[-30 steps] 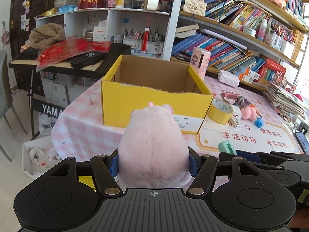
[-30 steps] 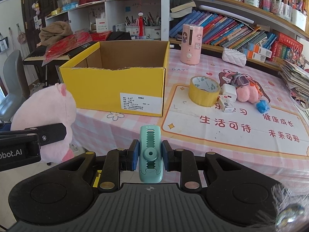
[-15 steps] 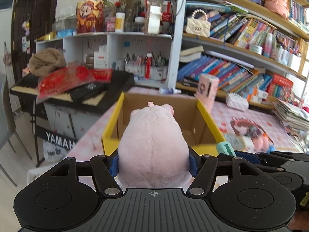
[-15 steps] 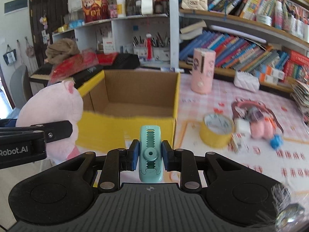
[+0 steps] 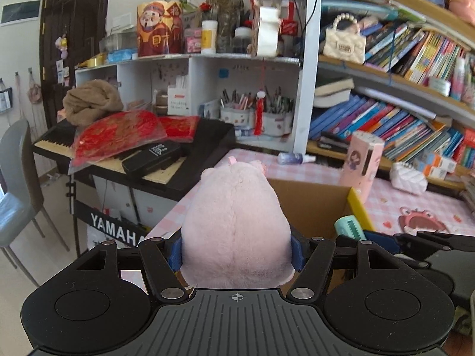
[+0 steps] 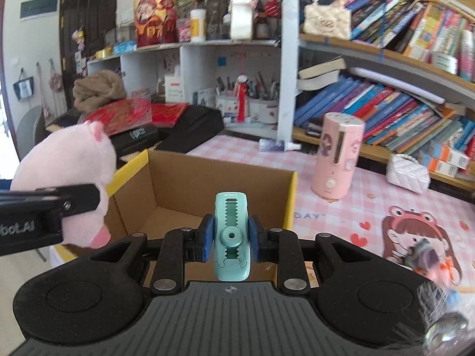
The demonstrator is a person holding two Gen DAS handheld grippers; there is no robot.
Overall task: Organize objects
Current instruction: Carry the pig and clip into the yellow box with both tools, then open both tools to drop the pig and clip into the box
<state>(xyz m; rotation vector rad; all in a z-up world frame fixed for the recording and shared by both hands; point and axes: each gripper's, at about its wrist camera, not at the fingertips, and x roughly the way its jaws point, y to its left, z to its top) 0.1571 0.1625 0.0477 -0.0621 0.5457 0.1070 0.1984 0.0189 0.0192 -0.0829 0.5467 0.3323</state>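
Note:
My left gripper [image 5: 236, 250] is shut on a pink plush toy [image 5: 236, 231], held over the near left edge of an open yellow cardboard box [image 5: 311, 207]. The plush also shows at the left of the right wrist view [image 6: 63, 184]. My right gripper [image 6: 231, 237] is shut on a teal clip-like tool [image 6: 231, 234], held above the box's [image 6: 207, 190] near wall. The box inside looks empty where visible. The teal tool's tip shows in the left wrist view [image 5: 348, 227].
A pink cylinder device [image 6: 338, 155] stands right of the box on the pink checked tablecloth [image 6: 356, 213]. A white quilted pouch [image 6: 408, 173] lies near the bookshelf [image 6: 386, 103]. A keyboard [image 5: 142, 154] with red packets stands left of the table. A grey chair [image 5: 14, 201] is far left.
Both grippers have moved forward and up toward the box, carrying the plush and the teal tool. The box now lies directly under and ahead of them.

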